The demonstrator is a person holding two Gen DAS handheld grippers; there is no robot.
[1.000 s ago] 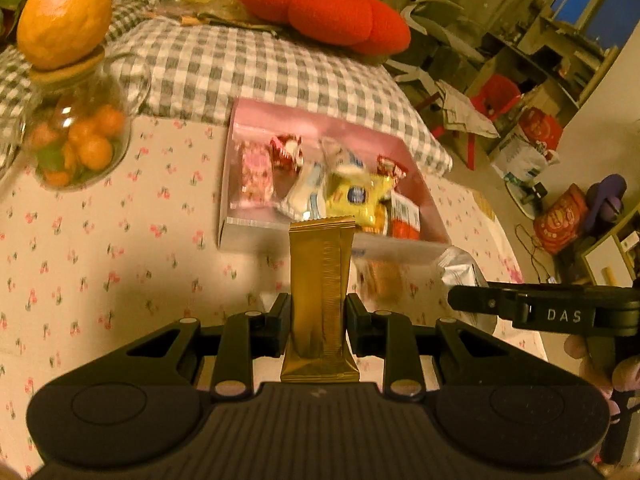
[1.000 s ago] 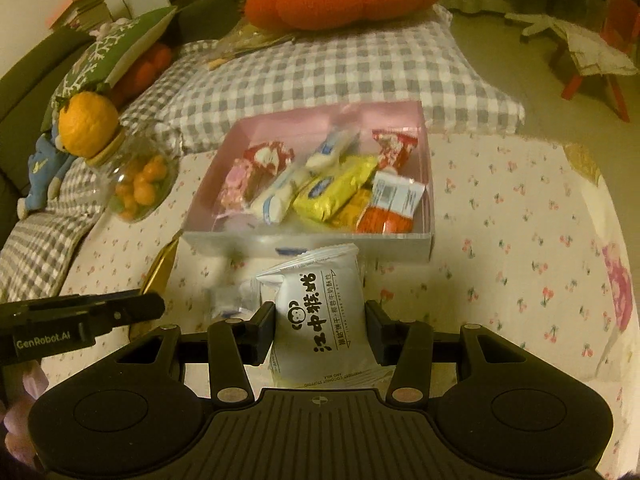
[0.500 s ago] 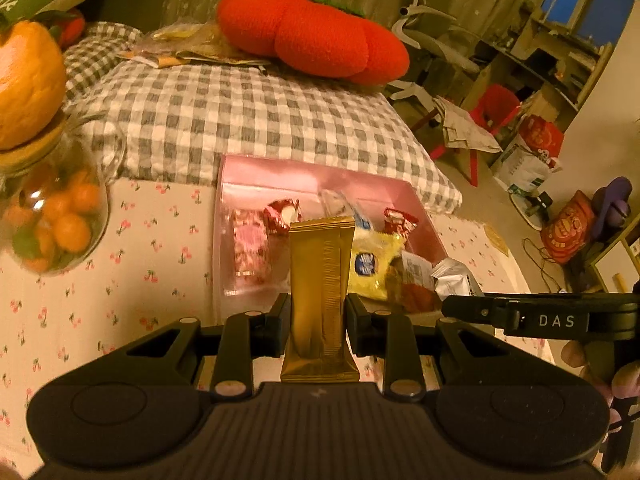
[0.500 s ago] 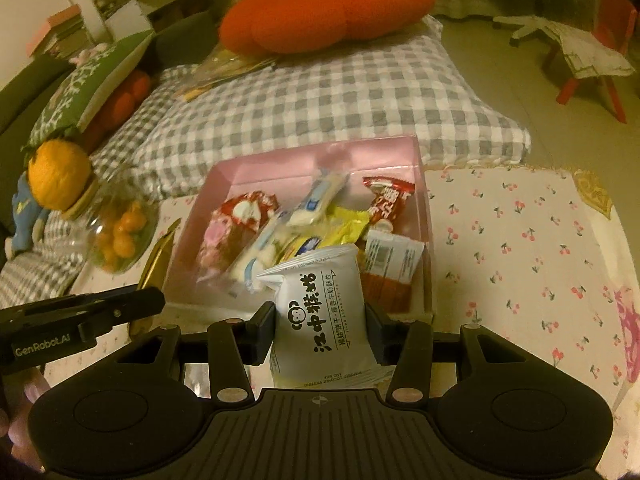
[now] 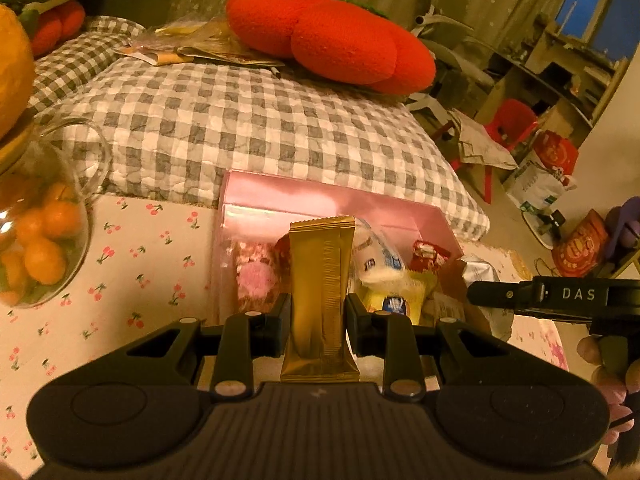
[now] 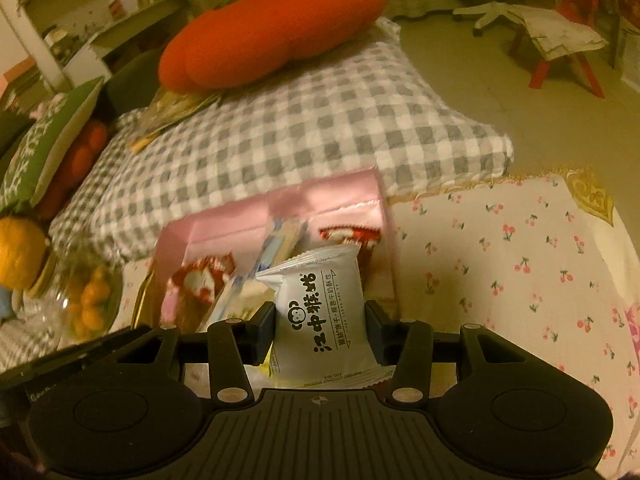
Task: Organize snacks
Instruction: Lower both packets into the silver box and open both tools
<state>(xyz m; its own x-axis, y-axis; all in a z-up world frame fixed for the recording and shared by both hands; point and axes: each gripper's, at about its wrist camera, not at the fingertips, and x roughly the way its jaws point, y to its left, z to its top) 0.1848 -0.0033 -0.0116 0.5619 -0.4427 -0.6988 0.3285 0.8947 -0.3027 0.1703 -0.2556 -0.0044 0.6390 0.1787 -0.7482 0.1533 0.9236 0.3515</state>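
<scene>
A gold snack bar (image 5: 319, 300) stands upright between the pads of my left gripper (image 5: 318, 320), which is shut on it. My right gripper (image 6: 320, 332) is shut on a white biscuit packet (image 6: 320, 312) with black lettering. Both hang over the near part of a pink box (image 5: 320, 204) (image 6: 280, 204) that holds several wrapped snacks: pink, red, white-blue and yellow ones. In the left wrist view the right gripper's black arm (image 5: 560, 296) shows at the right, with a silvery packet end (image 5: 478, 272) beside it.
A glass jar of small oranges (image 5: 36, 240) (image 6: 88, 300) with an orange on its lid stands left of the box on the cherry-print cloth (image 6: 520, 260). Behind the box lie a checked cushion (image 5: 240, 120) and a red plush cushion (image 5: 332, 36).
Both grippers have travelled forward with their snacks and now hang over the pink box. The box has grown nearer in both views. The right gripper has rolled a little.
</scene>
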